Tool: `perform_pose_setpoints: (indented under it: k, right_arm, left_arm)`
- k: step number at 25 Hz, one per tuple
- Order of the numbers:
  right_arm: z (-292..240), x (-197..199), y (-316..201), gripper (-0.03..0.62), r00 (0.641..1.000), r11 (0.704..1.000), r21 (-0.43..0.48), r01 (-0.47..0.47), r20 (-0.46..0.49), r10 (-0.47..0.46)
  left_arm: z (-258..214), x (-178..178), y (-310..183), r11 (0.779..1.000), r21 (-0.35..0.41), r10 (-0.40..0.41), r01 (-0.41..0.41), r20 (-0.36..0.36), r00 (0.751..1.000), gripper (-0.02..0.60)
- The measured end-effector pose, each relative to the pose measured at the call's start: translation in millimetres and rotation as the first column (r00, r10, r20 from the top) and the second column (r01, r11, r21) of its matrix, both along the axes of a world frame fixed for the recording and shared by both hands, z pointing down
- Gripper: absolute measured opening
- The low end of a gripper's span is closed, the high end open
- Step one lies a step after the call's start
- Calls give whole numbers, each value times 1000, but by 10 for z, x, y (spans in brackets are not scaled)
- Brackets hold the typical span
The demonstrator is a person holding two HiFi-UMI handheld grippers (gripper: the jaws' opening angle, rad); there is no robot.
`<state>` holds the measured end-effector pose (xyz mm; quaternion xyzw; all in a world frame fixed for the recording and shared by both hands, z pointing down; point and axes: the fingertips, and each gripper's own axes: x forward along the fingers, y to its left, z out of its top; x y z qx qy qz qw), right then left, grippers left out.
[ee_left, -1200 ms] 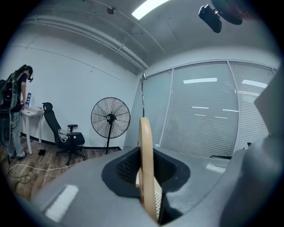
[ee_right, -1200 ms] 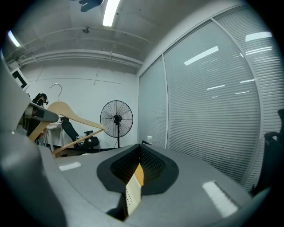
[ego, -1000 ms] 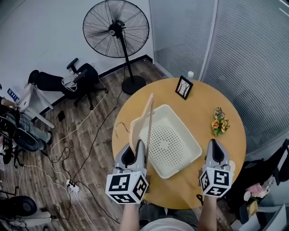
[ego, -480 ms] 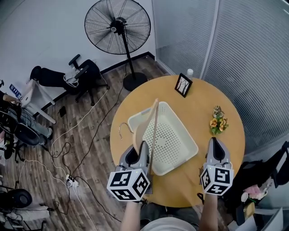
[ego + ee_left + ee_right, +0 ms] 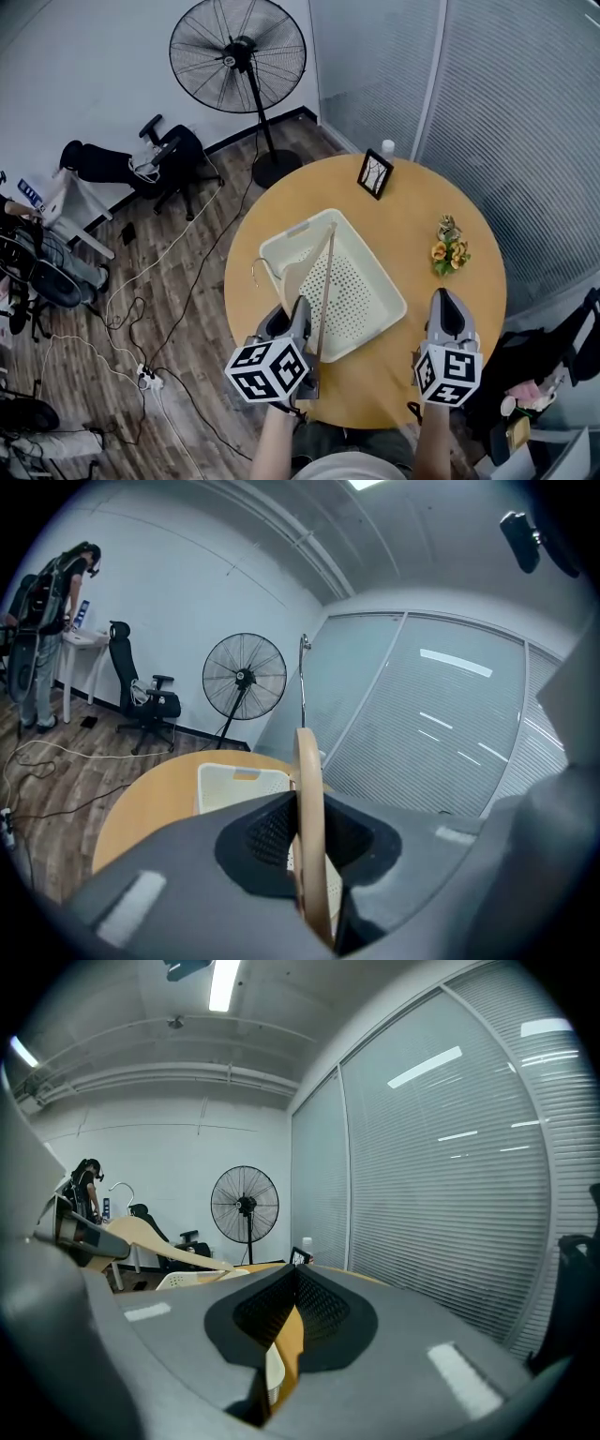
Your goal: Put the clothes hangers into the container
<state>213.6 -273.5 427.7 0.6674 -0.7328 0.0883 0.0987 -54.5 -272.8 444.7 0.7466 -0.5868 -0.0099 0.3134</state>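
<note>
Jaws of the left gripper (image 5: 298, 306) (image 5: 307, 841): clamp tight on the straight bar of a wooden clothes hanger (image 5: 326, 281) (image 5: 307, 780), just off the near-left corner of the white perforated container (image 5: 389, 305) (image 5: 234, 782). Runs from there up across the container toward its far rim, curved shoulder over the left side, metal hook out past the left rim. Cannot tell whether the far tip touches the rim. Jaws of the right gripper (image 5: 444, 298) (image 5: 295, 1274): meet tip to tip with nothing between them, off the container's near-right corner, above bare tabletop (image 5: 417, 211). Beyond the container, stands a small picture frame (image 5: 375, 175); right of the container, lies a flower posy (image 5: 445, 251). Far beyond the container, on the floor, stands a pedestal fan (image 5: 237, 58).
</note>
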Motion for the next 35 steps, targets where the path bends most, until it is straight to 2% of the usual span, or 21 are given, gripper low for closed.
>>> perform_pose_setpoints:
  k: [6,15,21,29,35]
  right_arm:
    - [4,-16,-1,23,1000,1000,-9,-9,-4,9]
    - [11,-27,4,23,1000,1000,-10,-13,-3,13]
    - [15,-33,1,23,1000,1000,-15,-20,-8,20]
    - [11,-26,-62,23,1000,999,-18,-30,-9,30]
    - [10,15,-91,23,999,999,-21,-47,-11,47]
  left_arm:
    - [252,-32,-115,997,-77,-10,7,-34,999,58]
    - [685,-38,-209,981,-189,-52,36,-82,995,58]
    - [890,-67,-277,969,-243,-73,55,-67,995,58]
    - [1064,-68,-329,955,-290,-81,60,-59,995,58]
    - [1093,-73,-419,952,-297,-109,72,-109,988,60]
